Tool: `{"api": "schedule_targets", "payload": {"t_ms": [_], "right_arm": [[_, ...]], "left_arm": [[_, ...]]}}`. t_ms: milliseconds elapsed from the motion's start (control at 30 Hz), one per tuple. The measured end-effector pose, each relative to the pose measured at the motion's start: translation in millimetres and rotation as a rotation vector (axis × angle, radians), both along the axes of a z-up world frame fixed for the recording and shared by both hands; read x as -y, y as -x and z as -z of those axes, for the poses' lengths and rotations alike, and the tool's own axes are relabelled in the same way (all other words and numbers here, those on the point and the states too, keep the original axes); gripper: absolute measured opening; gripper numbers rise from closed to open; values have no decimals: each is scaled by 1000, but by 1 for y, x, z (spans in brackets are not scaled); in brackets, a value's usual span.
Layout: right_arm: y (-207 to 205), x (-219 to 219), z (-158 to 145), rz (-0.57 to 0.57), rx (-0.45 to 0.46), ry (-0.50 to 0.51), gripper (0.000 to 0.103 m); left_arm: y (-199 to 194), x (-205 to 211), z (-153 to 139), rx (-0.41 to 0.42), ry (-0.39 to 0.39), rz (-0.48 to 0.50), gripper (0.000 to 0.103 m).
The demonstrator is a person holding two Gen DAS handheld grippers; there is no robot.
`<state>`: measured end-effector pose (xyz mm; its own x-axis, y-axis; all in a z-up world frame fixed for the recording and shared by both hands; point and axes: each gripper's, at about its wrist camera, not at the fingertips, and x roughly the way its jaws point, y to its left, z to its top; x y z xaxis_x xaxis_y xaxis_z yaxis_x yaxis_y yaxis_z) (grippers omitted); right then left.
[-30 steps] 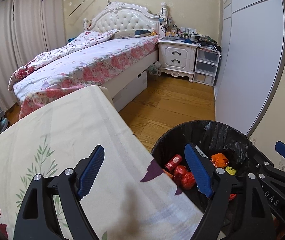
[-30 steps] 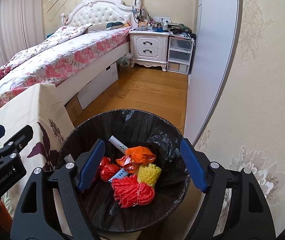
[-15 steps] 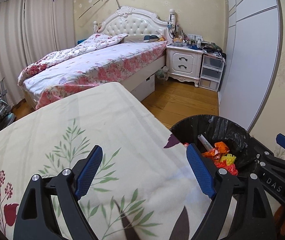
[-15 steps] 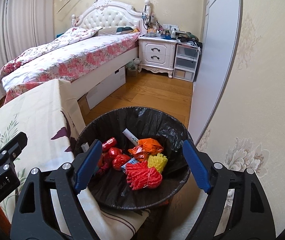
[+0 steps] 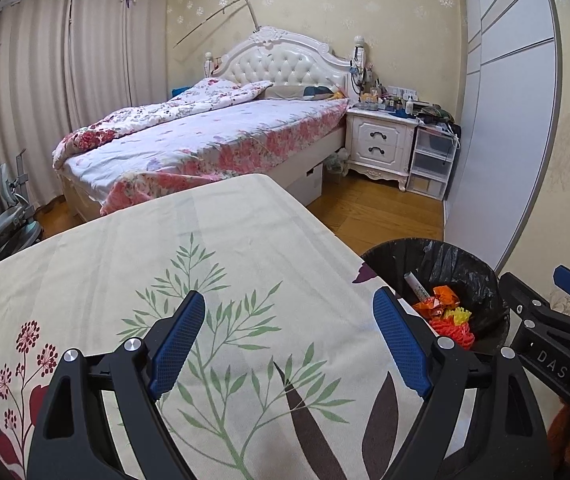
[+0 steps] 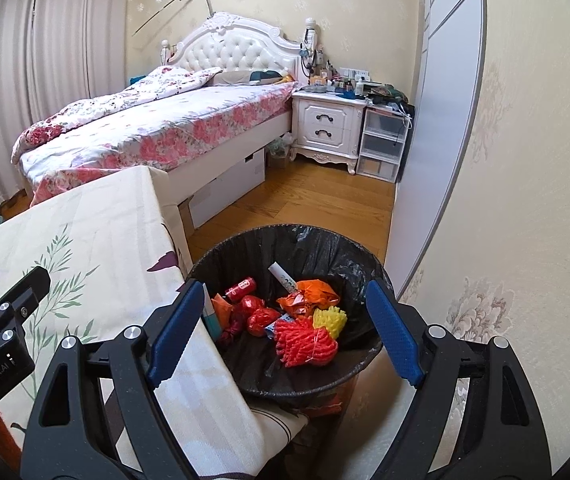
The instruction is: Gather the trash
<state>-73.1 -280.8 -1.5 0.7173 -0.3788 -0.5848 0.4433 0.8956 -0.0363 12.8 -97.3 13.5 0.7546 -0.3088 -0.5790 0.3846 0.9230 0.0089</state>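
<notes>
Beside the table's [image 6: 97, 216] right edge, black-lined bin [image 6: 285, 240] holding red, orange and yellow trash [image 6: 305, 342], right gripper [image 6: 285, 332] above it, jaws just widened, empty, left gripper [image 5: 289, 344] over tablecloth, spread wide, empty

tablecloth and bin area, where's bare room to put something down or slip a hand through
The tablecloth is bare from its far corner by the bed to the left gripper. The wood floor between bed and nightstand is open. The bin is crowded with trash.
</notes>
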Motion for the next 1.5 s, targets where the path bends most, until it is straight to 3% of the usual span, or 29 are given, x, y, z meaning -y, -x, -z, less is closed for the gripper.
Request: {"api": "schedule_targets", "payload": {"t_ms": [1500], "right_arm": [[5, -5, -5, 0, 19, 13, 81]], "left_arm": [[8, -6, -5, 4, 8, -5, 83]]}}
